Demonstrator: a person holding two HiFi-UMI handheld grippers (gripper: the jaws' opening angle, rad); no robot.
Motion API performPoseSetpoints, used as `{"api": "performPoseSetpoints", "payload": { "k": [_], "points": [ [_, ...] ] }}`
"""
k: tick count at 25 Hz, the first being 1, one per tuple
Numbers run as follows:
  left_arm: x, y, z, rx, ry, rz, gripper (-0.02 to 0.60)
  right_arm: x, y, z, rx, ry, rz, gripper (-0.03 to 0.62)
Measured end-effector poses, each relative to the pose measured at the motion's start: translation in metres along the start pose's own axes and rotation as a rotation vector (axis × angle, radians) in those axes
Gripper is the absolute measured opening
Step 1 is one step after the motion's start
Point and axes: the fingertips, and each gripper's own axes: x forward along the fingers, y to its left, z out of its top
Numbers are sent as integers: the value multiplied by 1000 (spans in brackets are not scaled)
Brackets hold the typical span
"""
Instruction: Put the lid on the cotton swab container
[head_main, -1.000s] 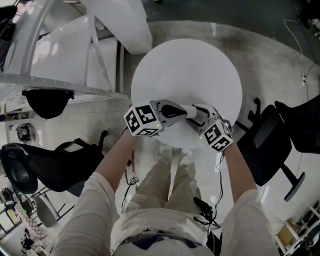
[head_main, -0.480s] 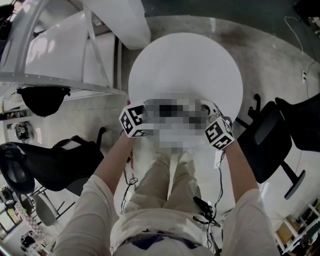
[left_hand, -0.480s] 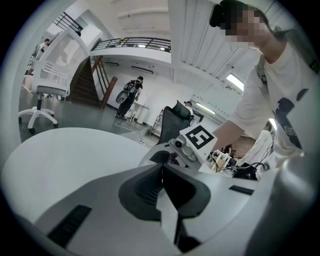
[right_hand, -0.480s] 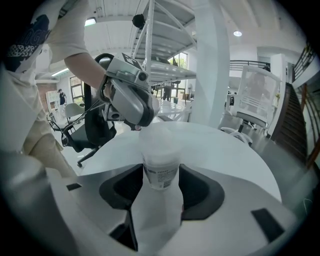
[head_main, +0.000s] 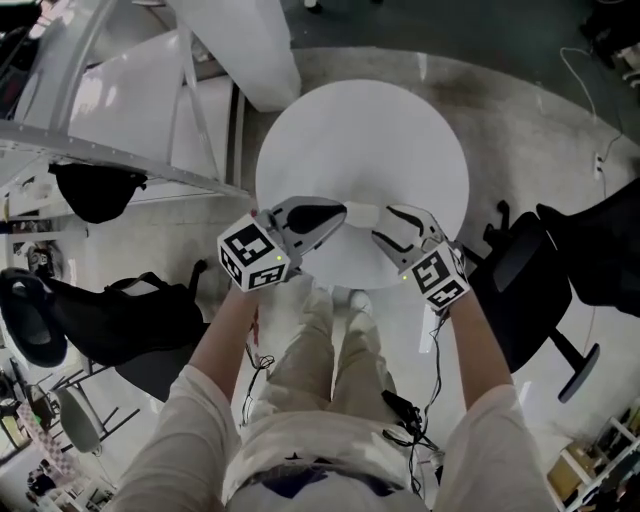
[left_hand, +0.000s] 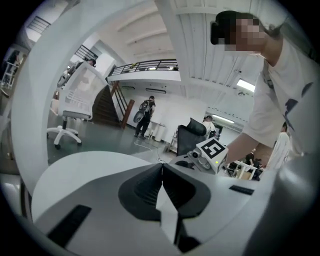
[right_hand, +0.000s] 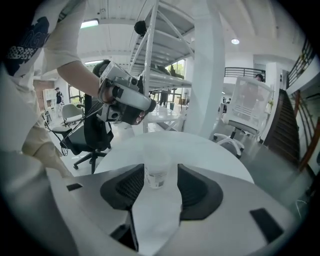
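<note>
Frankly, my worry is the container (right_hand: 157, 175) by the table's (head_main: 380, 120) near edge: it sits off-centre between the right gripper's (right_hand: 161, 169) jaws, against one pad and clear of the other, so a squeeze could shove or topple it; those jaws stand wide, having just eased inward; the left gripper (left_hand: 161, 172) is pressed together, no lid visible in it.
</note>
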Motion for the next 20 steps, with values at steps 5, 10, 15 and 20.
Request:
{"api": "performPoseSetpoints", "payload": {
  "k": [5,10,15,20],
  "points": [
    [-24,-7,53,26,-132,156,-2,-46,-20,39,55,-80,-110,193],
    [-42,-54,93,64,-214,292,-2,-112,-29,81,248,-235,-310,120],
    [-52,-93,130,131,-305,451,-2,-170,-30,132,264,-393,-419,54],
    [-65,-125,146,165,-351,608,-2,-203,-7,151,286,-435,-543,9]
  ]
}}
